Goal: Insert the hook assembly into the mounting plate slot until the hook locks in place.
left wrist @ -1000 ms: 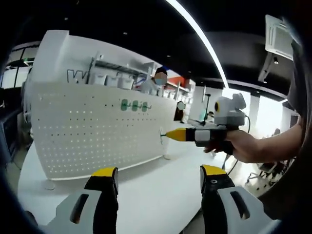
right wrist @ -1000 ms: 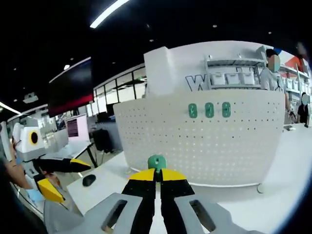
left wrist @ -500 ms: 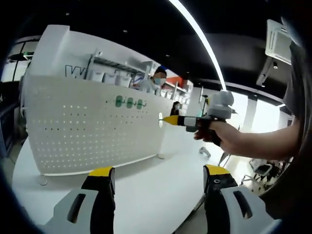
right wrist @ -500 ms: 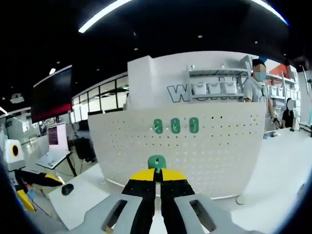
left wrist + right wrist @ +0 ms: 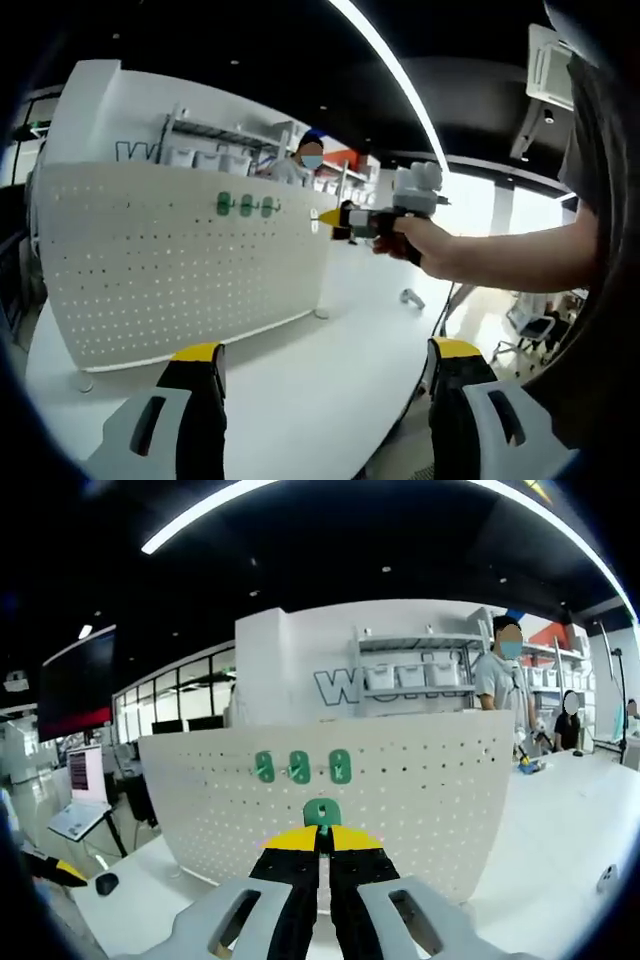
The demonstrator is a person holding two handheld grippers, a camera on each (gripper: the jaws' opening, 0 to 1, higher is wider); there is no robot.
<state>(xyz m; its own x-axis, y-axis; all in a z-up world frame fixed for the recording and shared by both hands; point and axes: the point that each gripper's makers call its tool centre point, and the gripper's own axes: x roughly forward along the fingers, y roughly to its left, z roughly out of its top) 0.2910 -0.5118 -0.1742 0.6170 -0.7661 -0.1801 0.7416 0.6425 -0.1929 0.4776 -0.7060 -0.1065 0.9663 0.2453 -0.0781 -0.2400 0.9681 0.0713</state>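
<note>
The green hook [image 5: 322, 813] sits pinched at the very tips of the right gripper [image 5: 322, 836], whose yellow-tipped jaws are pressed tight together on it, with the hook's rounded top poking up above them. In the right gripper view it hangs in front of the white perforated mounting plate [image 5: 420, 790], which stands upright on the white table [image 5: 560, 820], and I can't tell if it touches the plate. Three more green hooks [image 5: 300, 767] already sit in a row near the plate's upper edge.

In the left gripper view, the left gripper [image 5: 325, 365] has its jaws spread wide with nothing between them, low over the table. A hand [image 5: 425, 243] holds the right gripper out toward the plate's end. Behind the plate, a person [image 5: 497, 675] stands by a shelf of bins [image 5: 420, 665].
</note>
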